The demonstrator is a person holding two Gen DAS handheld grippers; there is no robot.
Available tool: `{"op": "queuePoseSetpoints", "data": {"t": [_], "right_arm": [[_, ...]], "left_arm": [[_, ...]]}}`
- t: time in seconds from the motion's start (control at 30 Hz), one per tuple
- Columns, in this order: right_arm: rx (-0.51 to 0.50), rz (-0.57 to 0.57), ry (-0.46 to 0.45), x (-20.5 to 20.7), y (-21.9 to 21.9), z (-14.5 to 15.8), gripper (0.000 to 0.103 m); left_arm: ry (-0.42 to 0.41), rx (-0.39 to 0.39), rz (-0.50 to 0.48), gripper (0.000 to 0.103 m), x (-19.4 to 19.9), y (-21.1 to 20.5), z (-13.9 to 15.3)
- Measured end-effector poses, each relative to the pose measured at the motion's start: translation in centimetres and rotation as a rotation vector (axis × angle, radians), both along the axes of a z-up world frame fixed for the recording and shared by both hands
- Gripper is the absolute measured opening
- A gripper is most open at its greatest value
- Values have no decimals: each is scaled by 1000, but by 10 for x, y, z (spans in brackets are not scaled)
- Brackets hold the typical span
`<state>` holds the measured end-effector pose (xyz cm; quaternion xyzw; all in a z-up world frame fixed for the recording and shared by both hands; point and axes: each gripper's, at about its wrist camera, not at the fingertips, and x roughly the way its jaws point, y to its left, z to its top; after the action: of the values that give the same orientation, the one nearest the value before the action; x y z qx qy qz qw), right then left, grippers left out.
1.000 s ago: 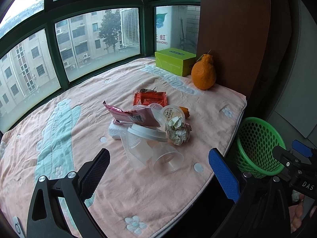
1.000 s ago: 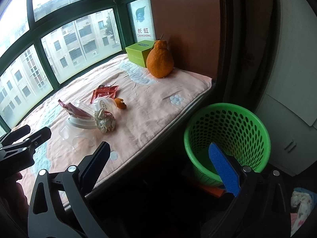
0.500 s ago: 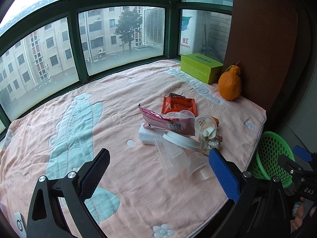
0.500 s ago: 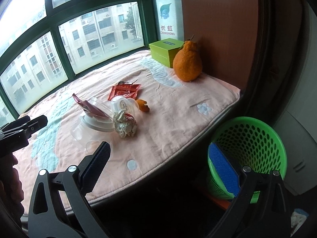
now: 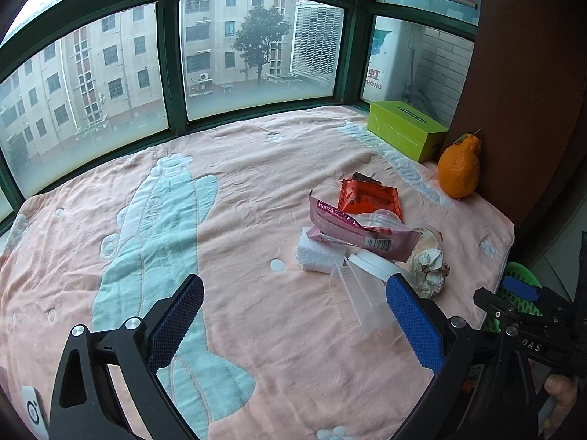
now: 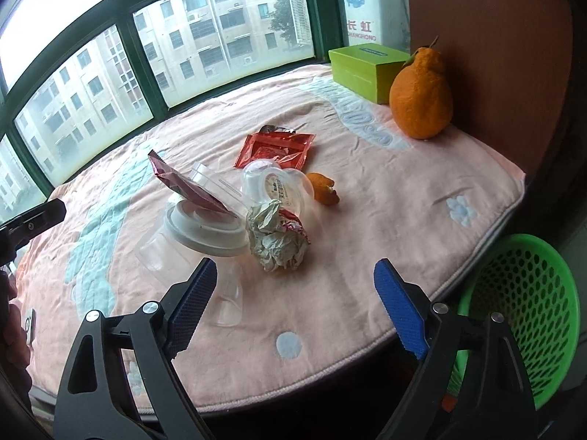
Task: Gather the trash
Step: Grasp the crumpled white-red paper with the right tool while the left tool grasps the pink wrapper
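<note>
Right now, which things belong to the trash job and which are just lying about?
For the job:
crumpled paper
red wrapper
pink wrapper
clear cups
white lid
small tub
peel scrap
green basket

Lying about:
whole orange
green box
blanket

Trash lay heaped on the pink blanket, bin waiting off the edge.
A crumpled paper wad (image 6: 277, 236) sat at the front of the pile, touching a white lid (image 6: 205, 229) that rested on toppled clear plastic cups (image 6: 165, 253). A pink wrapper (image 5: 359, 229) leaned across the lid, a folded white tissue (image 5: 319, 253) beside it. A red foil packet (image 6: 275, 146) lay flat behind, small jelly cups (image 6: 273, 187) between, orange peel (image 6: 323, 193) just beside them. The green mesh basket (image 6: 528, 315) stood below the blanket's edge.
</note>
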<state>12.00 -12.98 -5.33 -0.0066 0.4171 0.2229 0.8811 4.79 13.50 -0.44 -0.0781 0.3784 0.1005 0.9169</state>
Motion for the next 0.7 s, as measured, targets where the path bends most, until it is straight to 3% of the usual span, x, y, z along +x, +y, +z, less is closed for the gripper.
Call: {"op": "queuePoseSetpoints", "data": {"t": [0.47, 0.7], "right_arm": [[39, 17, 142, 51, 24, -51, 63], [65, 15, 150, 49, 21, -52, 42]], "left_arm": [[40, -108, -36, 97, 62, 11, -2], [96, -207, -54, 92, 99, 3, -17]]}}
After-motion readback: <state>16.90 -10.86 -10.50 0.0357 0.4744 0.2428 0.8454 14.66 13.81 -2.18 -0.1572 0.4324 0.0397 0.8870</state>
